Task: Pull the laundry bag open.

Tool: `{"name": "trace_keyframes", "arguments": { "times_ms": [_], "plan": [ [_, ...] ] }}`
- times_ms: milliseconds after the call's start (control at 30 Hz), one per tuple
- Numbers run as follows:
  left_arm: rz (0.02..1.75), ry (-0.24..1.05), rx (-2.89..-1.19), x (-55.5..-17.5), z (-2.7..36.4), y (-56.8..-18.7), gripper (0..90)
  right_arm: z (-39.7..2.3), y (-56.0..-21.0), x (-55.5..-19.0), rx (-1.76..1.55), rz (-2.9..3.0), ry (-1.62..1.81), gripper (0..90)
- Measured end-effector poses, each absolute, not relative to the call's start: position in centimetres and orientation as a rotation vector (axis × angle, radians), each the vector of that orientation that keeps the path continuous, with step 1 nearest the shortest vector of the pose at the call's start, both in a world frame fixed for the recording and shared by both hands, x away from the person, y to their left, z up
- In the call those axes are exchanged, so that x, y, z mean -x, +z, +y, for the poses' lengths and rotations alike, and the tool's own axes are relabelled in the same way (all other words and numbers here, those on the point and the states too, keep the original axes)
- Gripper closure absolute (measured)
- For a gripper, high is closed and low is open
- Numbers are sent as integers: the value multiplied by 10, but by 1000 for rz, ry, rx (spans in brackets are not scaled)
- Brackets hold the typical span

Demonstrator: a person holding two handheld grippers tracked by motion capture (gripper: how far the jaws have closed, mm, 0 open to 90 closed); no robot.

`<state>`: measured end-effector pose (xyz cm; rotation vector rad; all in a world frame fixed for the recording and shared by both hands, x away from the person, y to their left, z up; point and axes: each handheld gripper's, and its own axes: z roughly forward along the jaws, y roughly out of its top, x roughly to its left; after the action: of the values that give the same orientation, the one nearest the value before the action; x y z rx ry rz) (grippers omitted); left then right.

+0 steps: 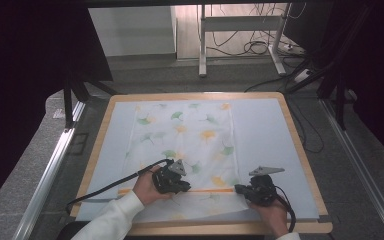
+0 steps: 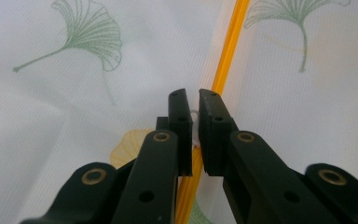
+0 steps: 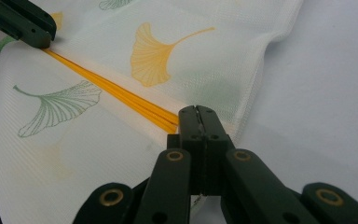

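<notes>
A pale mat covers the wood-edged worktop [image 1: 300,150]. The ginkgo-print cloth [image 1: 190,135] lies along its middle. Near the front edge, both grippers pinch the orange stripe [image 3: 116,95]: right gripper [image 3: 200,114] fingers pressed together, left gripper [image 2: 192,100] seemingly nipping a thin fold. Uneven pulling could slip that grip.

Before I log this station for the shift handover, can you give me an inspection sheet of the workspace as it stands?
Surface: wooden-edged table under a pale blue sheet, lying flat.
Job's things: white cloth printed with ginkgo leaves, spread out; an orange stripe crosses its near end.
Clutter: nothing seen.
Grippers: left gripper shut on the cloth at the stripe, a sliver of fabric between the pads; right gripper shut on the cloth's edge where the stripe ends.
Cables: one black cable trails left from the left gripper; loose cables on the floor beyond.
Surroundings: grey floor, metal stand legs, dark curtains at both sides.
</notes>
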<state>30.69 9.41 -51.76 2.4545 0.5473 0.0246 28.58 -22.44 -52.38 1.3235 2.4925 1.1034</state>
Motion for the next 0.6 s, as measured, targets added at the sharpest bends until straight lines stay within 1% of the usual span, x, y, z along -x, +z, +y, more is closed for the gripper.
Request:
{"name": "trace_keyframes", "arguments": {
  "times_ms": [600],
  "plan": [
    [618,17,-2432,-301,118,-519,852,-224,-523,-285,-1320,2495,1097,898]
  ]
}}
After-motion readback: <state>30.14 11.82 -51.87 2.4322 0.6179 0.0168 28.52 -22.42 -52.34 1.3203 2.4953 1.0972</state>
